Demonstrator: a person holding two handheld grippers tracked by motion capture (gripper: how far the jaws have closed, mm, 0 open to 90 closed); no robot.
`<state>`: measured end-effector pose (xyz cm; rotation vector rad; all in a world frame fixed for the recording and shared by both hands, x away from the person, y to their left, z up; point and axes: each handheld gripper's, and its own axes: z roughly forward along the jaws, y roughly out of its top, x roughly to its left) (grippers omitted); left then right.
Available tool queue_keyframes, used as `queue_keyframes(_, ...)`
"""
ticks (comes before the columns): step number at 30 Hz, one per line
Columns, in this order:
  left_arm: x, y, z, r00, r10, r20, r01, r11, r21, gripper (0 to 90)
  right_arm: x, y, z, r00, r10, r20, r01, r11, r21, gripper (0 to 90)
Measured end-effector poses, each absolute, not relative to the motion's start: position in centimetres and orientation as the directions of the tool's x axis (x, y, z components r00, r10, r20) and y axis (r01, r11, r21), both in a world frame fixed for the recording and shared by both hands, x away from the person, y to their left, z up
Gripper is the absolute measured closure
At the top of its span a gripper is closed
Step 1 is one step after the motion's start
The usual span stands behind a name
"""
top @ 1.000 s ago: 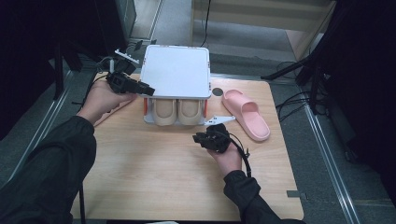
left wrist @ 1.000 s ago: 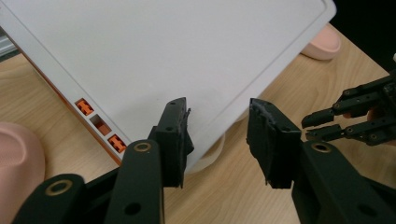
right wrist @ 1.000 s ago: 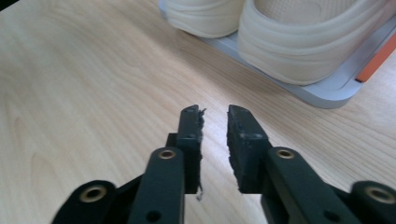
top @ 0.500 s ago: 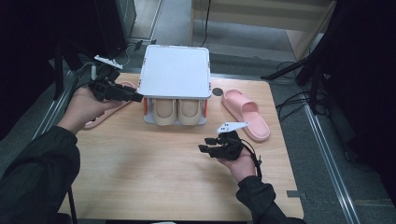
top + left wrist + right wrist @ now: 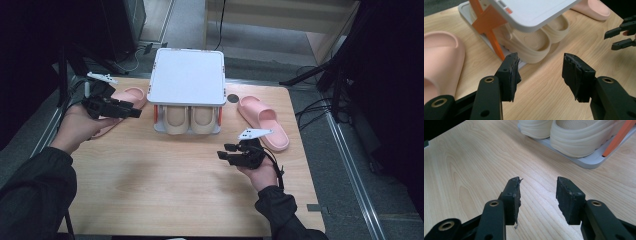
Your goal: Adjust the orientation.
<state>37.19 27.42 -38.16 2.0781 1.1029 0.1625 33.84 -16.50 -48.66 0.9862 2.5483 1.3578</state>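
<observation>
While left claw (image 5: 134, 113) gapes empty, nearby pink slipper (image 5: 121, 106) lies diagonal, toe toward rack (image 5: 187, 75)

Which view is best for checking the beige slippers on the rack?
The right gripper view: the beige slippers are close and unobstructed, heels on the rack's base. The left gripper view shows them half under the rack's white top. The high view shows only their heels below that top.
</observation>
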Motion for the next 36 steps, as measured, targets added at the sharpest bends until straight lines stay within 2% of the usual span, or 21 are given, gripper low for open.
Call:
queue_keyframes(13, 37.7, 30.3, -41.8, 0.568, 0.796, -0.209, 0.688, -0.320, 0.651, 45.7, 34.0, -16.6, -48.6, -0.786, 0.580, 0.214, 0.500, 0.393, 0.772, 55.0)
queue_keyframes(20, 39.3, 31.9, -43.6, 0.538, 0.817, -0.209, 0.710, -0.305, 0.634, 45.9, 34.1, -16.2, -48.6, -0.794, 0.567, 0.217, 0.496, 0.400, 0.771, 55.0)
queue_keyframes(26, 40.9, 33.9, -44.9, 0.489, 0.845, -0.214, 0.733, -0.265, 0.627, 49.4, 34.0, -16.1, -48.5, -0.798, 0.563, 0.216, 0.493, 0.403, 0.771, 54.8)
queue_keyframes(36, 42.9, 36.5, -48.0, 0.431, 0.873, -0.230, 0.761, -0.215, 0.612, 48.6, 33.7, -16.1, -48.4, -0.801, 0.562, 0.206, 0.482, 0.403, 0.778, 54.6)
